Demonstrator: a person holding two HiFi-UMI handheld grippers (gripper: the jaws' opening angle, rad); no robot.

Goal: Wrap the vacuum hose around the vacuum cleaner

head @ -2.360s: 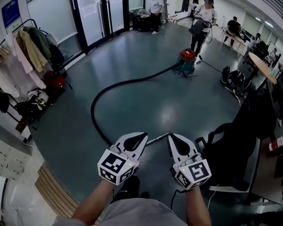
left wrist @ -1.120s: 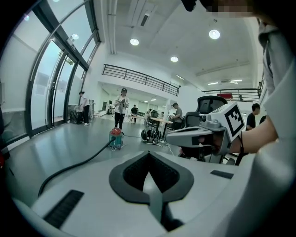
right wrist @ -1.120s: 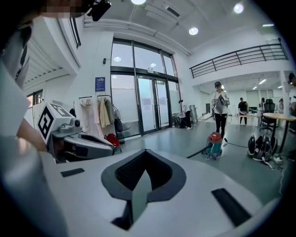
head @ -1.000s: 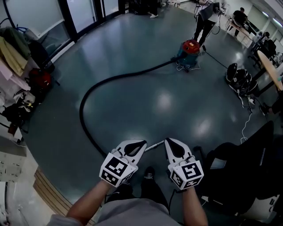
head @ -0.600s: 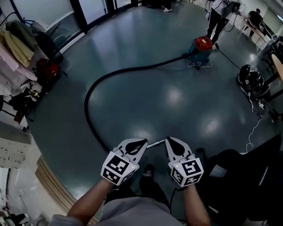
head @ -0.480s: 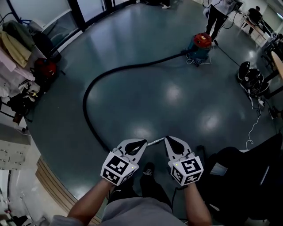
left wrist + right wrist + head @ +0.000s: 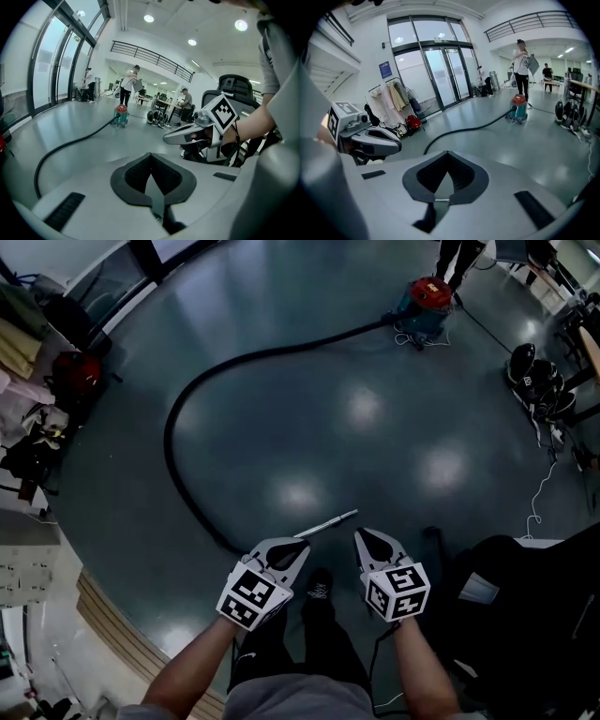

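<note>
White and grey, our left claw (image 7: 298, 547) and right claw (image 7: 364, 538) sit side by side above our legs, each with its jaws pressed together on nothing. Just beyond their tips a silver wand (image 7: 326, 522) lies on the floor, touching neither. Glossy blue-grey floor (image 7: 375, 456) spreads broad and bare ahead of us. It is hemmed by a wooden step (image 7: 103, 634) on our left, a black chair (image 7: 525, 596) close on our right, and bags (image 7: 530, 371) and a white cable (image 7: 539, 493) farther right. The black vacuum hose (image 7: 168, 439) lies uncoiled. It vanishes behind our left claw, swings out in one wide leftward loop, then runs to the red-topped vacuum cleaner (image 7: 427, 298), well apart from us.
</note>
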